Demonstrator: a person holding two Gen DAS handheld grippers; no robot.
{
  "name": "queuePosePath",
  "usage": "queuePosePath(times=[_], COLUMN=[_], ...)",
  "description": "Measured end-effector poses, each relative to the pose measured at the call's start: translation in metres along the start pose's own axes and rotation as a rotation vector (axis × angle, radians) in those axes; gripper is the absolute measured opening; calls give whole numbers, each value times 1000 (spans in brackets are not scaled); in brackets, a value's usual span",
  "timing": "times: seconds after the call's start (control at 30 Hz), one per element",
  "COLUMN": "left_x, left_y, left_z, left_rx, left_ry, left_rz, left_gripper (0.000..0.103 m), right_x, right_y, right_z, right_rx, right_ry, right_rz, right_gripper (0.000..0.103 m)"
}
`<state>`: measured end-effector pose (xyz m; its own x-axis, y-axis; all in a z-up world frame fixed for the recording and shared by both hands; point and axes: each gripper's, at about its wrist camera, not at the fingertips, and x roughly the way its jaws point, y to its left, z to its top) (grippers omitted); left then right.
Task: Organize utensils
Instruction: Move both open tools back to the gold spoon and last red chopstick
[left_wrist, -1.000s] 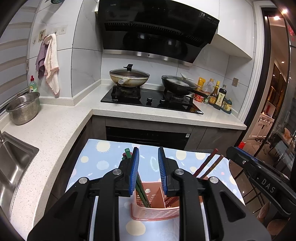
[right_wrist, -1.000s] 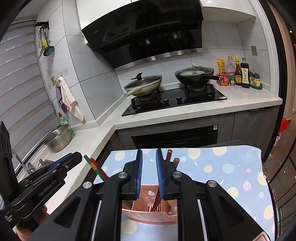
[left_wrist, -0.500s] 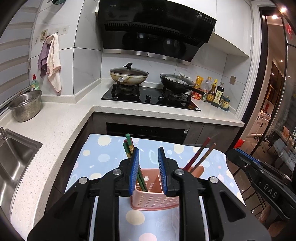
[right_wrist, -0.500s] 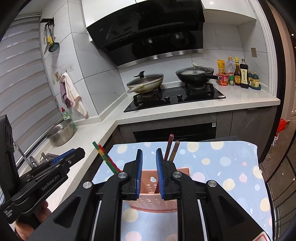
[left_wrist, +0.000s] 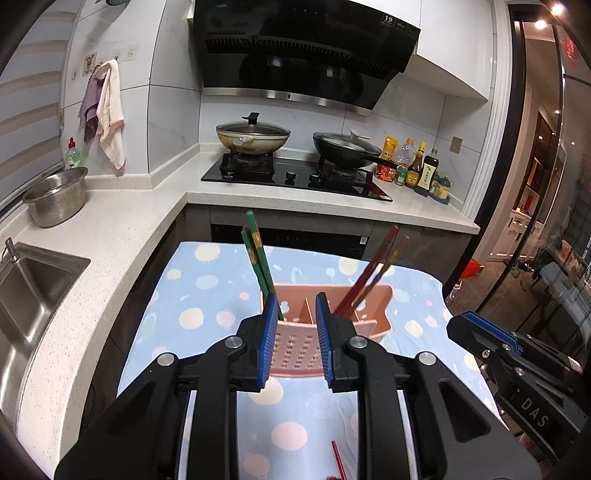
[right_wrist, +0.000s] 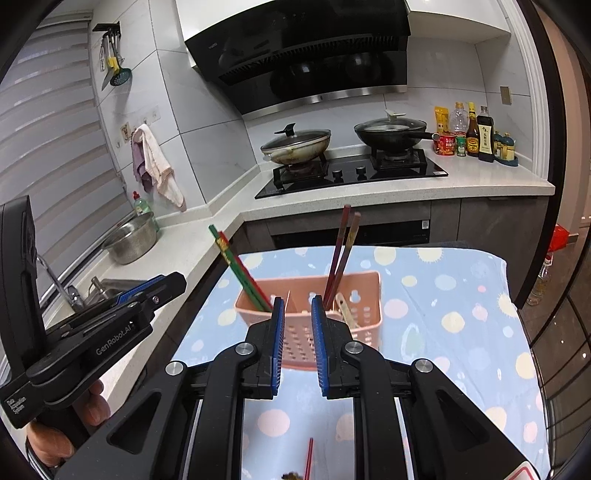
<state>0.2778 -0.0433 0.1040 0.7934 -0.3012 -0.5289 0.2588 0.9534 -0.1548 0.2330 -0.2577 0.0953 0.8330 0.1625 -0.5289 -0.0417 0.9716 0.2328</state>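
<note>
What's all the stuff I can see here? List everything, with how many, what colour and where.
utensil basket: one, pink, on the dotted cloth
green chopsticks: a bundle, green with one red, basket's left compartment
dark red chopsticks: two, basket's right compartment
loose chopstick: one, red, on the cloth near the cameras
cloth: one, pale blue with dots, over the table
lidded pan: one, cream, left burner
black pan: one, right burner
bottles: several, right of the stove
steel bowl: one, beside the sink
towels: two, pink and purple, on wall hooks
left claw: black with blue pads, empty
right claw: the same, empty
</note>
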Motion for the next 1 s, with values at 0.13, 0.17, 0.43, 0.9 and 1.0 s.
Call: queuePosePath(times=[0.13,0.17,0.43,0.9,1.0], left_x=[-9,-11,-22,-35,-36], left_y=[0,0,0,5,8], left_z=[-17,-22,-80,-190,-204], left_rx=[-3,-4,0,-17,-27], left_ry=[21,28,115,300,325], left_rz=[0,1,16,42,47], left_gripper=[20,20,20,20,20], right_x=[-11,-13,-30,-40,-40], right_y=[0,0,-7,-2,1], right_z=[-23,-32,-107,-236,-251], right_rx=[-1,-2,8,-60,-61], right_ry=[24,34,163,413,451], right_rz=[-7,-12,-30,-43,-20], right_gripper=[16,16,16,16,16])
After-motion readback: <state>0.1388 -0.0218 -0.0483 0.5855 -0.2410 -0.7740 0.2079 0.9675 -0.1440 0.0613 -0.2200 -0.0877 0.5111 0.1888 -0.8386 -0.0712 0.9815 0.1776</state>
